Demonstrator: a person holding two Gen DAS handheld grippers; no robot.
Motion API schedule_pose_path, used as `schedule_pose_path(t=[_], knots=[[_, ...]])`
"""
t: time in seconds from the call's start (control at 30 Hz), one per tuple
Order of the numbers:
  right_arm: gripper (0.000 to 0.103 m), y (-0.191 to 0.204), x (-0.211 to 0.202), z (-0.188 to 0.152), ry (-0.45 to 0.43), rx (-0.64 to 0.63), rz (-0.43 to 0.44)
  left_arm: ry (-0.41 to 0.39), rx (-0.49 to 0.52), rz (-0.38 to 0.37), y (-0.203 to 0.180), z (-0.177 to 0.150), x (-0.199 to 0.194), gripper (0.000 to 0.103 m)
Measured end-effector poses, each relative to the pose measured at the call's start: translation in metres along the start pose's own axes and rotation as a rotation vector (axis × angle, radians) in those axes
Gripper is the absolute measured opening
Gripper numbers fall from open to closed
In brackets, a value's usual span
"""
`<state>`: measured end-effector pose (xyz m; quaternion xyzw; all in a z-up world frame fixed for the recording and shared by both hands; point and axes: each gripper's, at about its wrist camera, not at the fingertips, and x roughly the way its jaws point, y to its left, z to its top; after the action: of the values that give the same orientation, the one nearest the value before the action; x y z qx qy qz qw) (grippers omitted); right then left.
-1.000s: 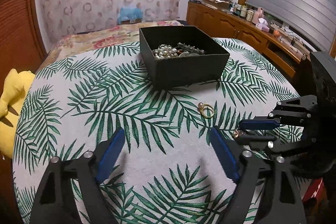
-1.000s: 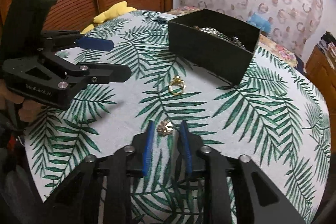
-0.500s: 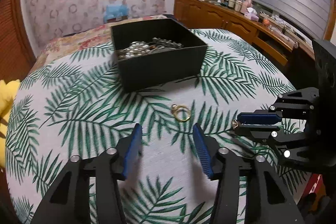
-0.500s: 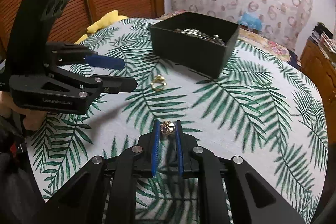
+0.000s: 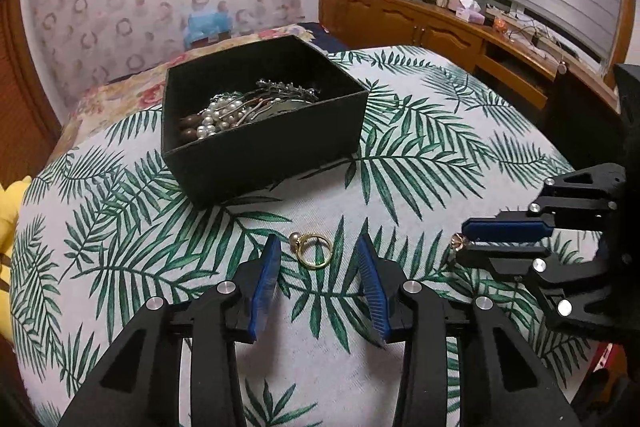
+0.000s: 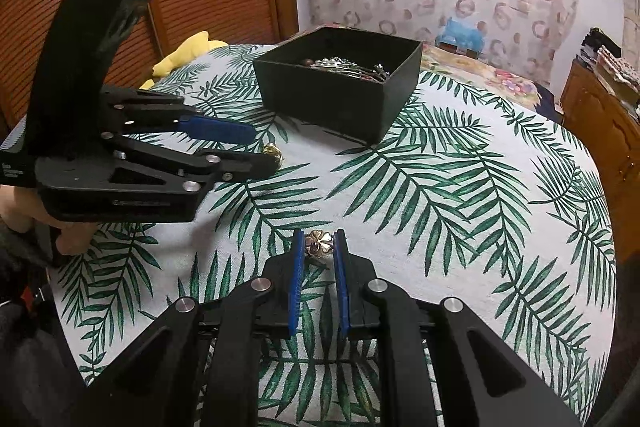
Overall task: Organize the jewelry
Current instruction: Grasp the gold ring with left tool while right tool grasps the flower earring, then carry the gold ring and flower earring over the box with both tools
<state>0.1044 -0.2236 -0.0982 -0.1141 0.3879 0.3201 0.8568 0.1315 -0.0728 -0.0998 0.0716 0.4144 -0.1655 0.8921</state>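
Note:
A gold ring with a pearl (image 5: 313, 249) lies on the leaf-print tablecloth between the blue pads of my left gripper (image 5: 318, 255), which is open around it without touching. My right gripper (image 6: 319, 242) is shut on a gold flower-shaped piece (image 6: 318, 242) and holds it just above the cloth; it also shows in the left wrist view (image 5: 458, 241). A black open box (image 5: 264, 131) holding pearls and silver pieces stands behind the ring. In the right wrist view the left gripper (image 6: 266, 151) half hides the ring (image 6: 274, 151), in front of the box (image 6: 340, 83).
The round table's cloth (image 5: 420, 155) drops off at the edges. A yellow plush toy (image 6: 180, 57) lies at the table's left edge. A wooden sideboard with bottles and clutter (image 5: 460, 23) runs along the right wall. A bed with a floral cover (image 5: 132, 91) is behind.
My left gripper moved forward and narrowed so its pads now flank the ring. My right gripper closed on the flower piece and lifted it off the cloth.

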Motion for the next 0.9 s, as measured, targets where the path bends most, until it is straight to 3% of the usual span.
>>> schedule_pose_path(t=[0.17, 0.33, 0.6, 0.9], knots=[[0.016, 0.0, 0.0, 0.001, -0.003, 0.001, -0.001, 0.01, 0.004, 0.004, -0.002, 0.001, 0.005, 0.038], [0.016, -0.001, -0.001, 0.001, -0.005, 0.007, 0.0, 0.017, 0.012, 0.009, -0.005, 0.001, 0.01, 0.027], [0.016, -0.001, -0.002, 0.0, -0.005, 0.007, 0.0, 0.001, 0.01, 0.02, -0.004, -0.002, 0.011, 0.019], [0.016, -0.001, -0.003, 0.002, -0.008, 0.007, -0.002, -0.056, -0.015, 0.022, 0.002, -0.002, -0.004, 0.019]])
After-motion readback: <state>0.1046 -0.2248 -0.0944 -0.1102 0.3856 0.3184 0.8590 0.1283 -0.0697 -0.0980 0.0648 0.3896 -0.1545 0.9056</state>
